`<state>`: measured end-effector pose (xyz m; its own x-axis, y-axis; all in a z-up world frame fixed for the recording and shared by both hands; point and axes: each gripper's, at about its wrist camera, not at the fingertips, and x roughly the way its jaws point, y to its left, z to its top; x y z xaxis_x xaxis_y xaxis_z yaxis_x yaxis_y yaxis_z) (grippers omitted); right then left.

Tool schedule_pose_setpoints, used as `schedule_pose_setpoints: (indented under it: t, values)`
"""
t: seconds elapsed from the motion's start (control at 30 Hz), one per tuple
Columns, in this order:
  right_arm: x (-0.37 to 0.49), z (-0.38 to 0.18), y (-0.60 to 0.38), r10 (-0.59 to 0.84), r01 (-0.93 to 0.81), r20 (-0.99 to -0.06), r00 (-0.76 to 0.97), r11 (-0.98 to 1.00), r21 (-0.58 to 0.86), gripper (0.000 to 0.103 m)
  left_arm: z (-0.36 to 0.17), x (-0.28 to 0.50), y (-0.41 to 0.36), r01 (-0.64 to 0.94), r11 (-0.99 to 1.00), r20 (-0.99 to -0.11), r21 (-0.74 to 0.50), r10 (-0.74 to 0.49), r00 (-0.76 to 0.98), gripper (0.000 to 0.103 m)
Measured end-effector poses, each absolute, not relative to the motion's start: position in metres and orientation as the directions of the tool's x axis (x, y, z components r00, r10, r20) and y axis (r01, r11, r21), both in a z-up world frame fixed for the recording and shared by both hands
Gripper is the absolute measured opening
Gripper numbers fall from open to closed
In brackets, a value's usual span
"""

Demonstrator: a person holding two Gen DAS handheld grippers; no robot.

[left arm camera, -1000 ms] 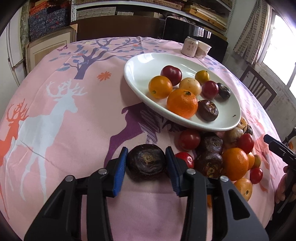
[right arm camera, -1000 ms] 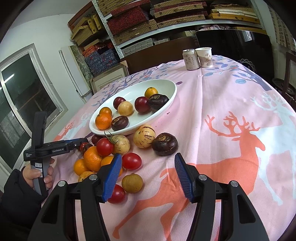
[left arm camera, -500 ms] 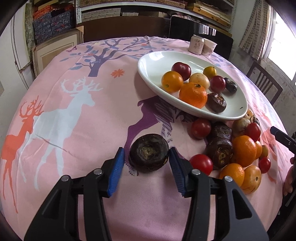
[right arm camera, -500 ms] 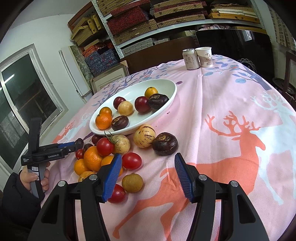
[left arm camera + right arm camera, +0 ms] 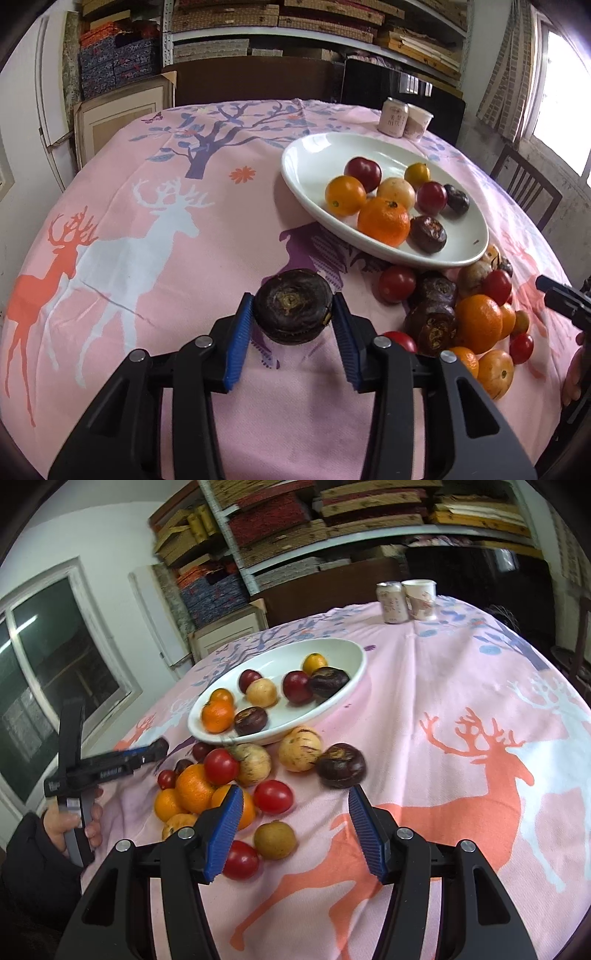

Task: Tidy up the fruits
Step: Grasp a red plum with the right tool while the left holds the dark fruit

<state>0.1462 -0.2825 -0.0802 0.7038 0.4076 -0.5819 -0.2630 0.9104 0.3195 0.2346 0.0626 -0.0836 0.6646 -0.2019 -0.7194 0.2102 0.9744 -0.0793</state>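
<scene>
My left gripper has a dark purple, wrinkled fruit between its blue pads; the jaws are closing and both pads touch it, just above the pink cloth. Up and to the right, a white oval plate holds several fruits: oranges, red tomatoes, a pale one and dark ones. A loose pile of fruit lies in front of the plate. My right gripper hovers open over the cloth near a red tomato and another dark fruit, holding nothing.
A can and a paper cup stand at the table's far edge. A chair stands to the right of the table. Shelves of boxes fill the back wall. A person's hand grips the left gripper's handle.
The left jaws opened a little around the dark fruit, then closed back onto it, and the left view tilted upward. The right gripper stayed where it was.
</scene>
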Motion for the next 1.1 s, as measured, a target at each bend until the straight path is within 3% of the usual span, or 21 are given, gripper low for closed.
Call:
schedule_pose_setpoints:
  t: [0.13, 0.4, 0.6, 0.73, 1.1]
  values:
    - [0.131, -0.078, -0.256, 0.408, -0.347, -0.603, 0.685, 0.911, 0.223, 0.06, -0.082, 0.234, 0.066, 0.202, 0.975, -0.712, -0.097, -0.21, 0.67, 0.042]
    - [0.112, -0.09, -0.229, 0.403, -0.379, -0.681, 0.611, 0.905, 0.195, 0.055, -0.083, 0.235, 0.068, 0.209, 0.971, -0.716, -0.117, -0.228, 0.66, 0.042]
    - [0.126, -0.099, -0.218, 0.354, -0.324, -0.736, 0.576, 0.926, 0.192, 0.039, -0.082, 0.232, 0.068, 0.216, 0.969, -0.706, -0.121, -0.237, 0.667, 0.042]
    - [0.128, -0.099, -0.218, 0.347, -0.308, -0.733, 0.586, 0.931, 0.195, 0.031, -0.082, 0.232, 0.068, 0.218, 0.967, -0.707, -0.128, -0.243, 0.665, 0.042]
    - [0.121, -0.096, -0.226, 0.397, -0.319, -0.689, 0.606, 0.915, 0.246, 0.03, -0.082, 0.233, 0.07, 0.211, 0.969, -0.704, -0.131, -0.241, 0.668, 0.042]
